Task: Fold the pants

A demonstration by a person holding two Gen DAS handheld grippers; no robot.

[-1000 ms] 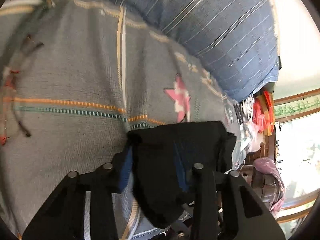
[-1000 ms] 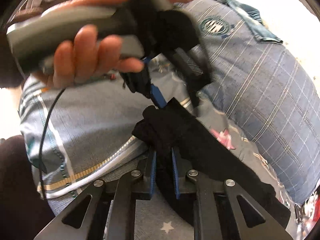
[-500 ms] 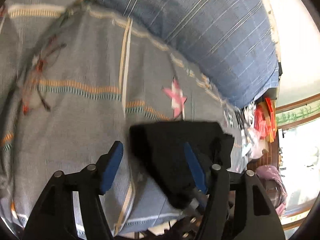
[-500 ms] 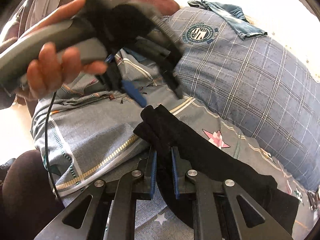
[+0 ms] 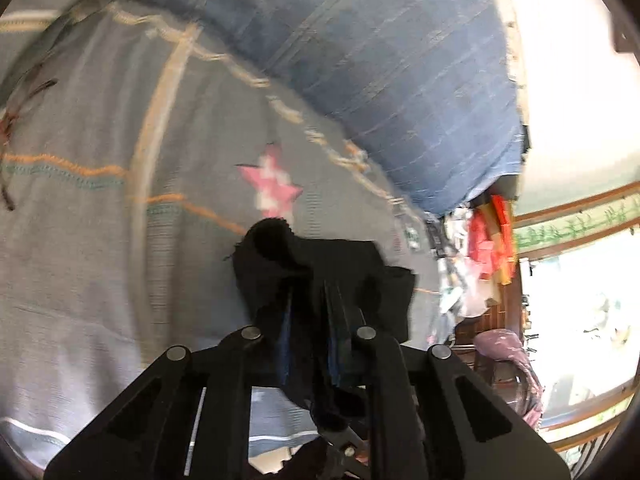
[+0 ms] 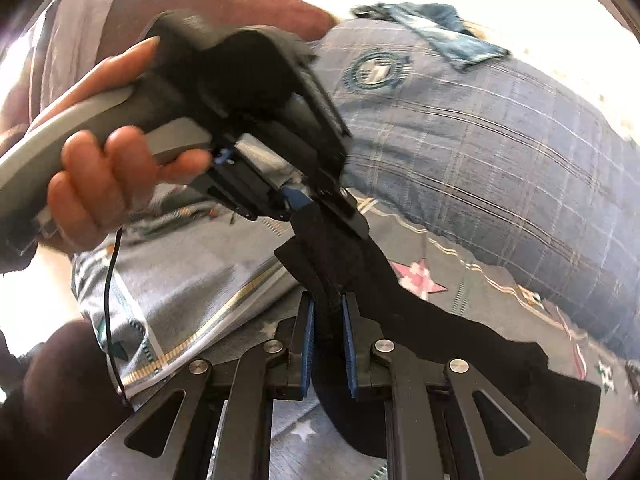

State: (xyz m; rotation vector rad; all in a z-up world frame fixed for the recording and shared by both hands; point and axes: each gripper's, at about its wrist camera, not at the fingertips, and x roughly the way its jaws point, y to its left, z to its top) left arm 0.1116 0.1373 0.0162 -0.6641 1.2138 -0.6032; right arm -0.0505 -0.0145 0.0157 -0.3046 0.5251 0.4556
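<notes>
Black pants [image 6: 420,308] clamped in both tongs (left [image 5: 308,320], right [image 6: 328,320]), grey starred bedspread [image 5: 100,240], blue plaid pillow [image 6: 500,152] behind

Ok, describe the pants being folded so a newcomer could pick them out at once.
Start at the grey bedspread with pink stars, lying below the blue plaid pillow. The pants lie across it near a pink star, pinched by the right gripper and the left gripper. They are the only plain black cloth there.
</notes>
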